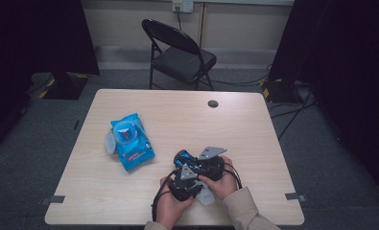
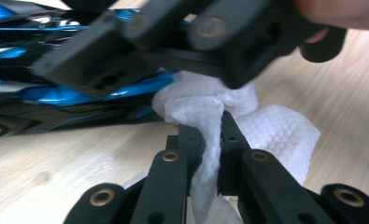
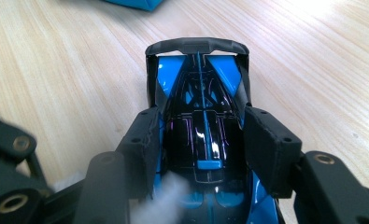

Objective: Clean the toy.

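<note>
Wooden table: right tongs clamp toy car; left tongs pinch wipe.

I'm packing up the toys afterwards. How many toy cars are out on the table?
1. The blue-and-black toy car sits near the table's front edge, clamped between the right gripper's jaws, while the left gripper holds a white wipe against it. None seems hidden.

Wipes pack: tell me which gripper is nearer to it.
Left. The left gripper, shut on a white wipe, sits on the side toward the wipes pack; the right gripper, clamping the toy car, is farther.
</note>
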`<state>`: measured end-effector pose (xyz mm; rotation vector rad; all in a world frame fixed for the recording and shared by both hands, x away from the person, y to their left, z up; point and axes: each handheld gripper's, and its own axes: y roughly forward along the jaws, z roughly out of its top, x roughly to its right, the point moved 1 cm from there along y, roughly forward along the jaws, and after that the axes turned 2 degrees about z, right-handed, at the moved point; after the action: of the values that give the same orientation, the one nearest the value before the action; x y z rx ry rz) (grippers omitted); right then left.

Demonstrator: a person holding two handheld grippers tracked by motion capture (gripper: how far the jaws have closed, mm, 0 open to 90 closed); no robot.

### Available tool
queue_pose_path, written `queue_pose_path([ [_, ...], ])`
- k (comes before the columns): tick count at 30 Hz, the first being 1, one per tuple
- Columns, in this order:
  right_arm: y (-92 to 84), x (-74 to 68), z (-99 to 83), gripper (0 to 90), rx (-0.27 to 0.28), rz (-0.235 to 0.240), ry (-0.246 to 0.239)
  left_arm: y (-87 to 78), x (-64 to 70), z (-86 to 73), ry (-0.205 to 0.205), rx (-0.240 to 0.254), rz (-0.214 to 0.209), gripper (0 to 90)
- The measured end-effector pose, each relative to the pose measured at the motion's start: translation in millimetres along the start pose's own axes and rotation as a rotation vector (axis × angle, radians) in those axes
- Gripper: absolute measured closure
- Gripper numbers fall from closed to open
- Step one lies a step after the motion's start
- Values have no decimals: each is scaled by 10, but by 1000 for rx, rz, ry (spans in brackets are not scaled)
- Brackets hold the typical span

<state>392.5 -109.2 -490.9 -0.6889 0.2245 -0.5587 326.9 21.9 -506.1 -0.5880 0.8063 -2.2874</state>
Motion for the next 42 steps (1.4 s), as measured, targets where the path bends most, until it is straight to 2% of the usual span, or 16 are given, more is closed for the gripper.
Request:
queue_pose_path([
  [5, 1, -1, -5, 475, 5, -1, 0, 73, 134, 9, 15, 6, -54, 839],
  [8, -1, 4, -9, 474, 7, 3, 1, 105, 191, 20, 33, 8, -61, 836],
  [19, -8, 11, -53, 465, 40, 10, -7, 60, 190, -33, 55, 21, -79, 820],
  [21, -10, 13, -53, 437, 40, 17, -14, 50, 187, -37, 59, 20, -78, 818],
  [23, -10, 14, -52, 330, 43, 45, 1, 41, 187, -35, 61, 23, -76, 814],
  [26, -41, 16, -76, 307, 61, 56, -6, 39, 192, -30, 64, 23, -80, 805],
  [29, -156, 63, -135, 309, 82, 59, -4, 42, 210, -17, 71, 28, -87, 807],
  [32, -310, 129, -207, 317, 52, 56, 10, 51, 228, 6, 78, 31, -95, 808],
  [35, -514, 198, -307, 320, 73, 32, 3, 81, 251, 35, 79, 30, -101, 807],
  [37, -657, 255, -385, 319, 103, 28, 36, 109, 271, 60, 91, 23, -105, 808],
  [40, -841, 333, -501, 320, 120, -2, 59, 164, 319, 109, 103, 26, -109, 806],
  [42, -927, 368, -550, 328, 123, -7, 53, 205, 343, 144, 112, 21, -109, 805],
])
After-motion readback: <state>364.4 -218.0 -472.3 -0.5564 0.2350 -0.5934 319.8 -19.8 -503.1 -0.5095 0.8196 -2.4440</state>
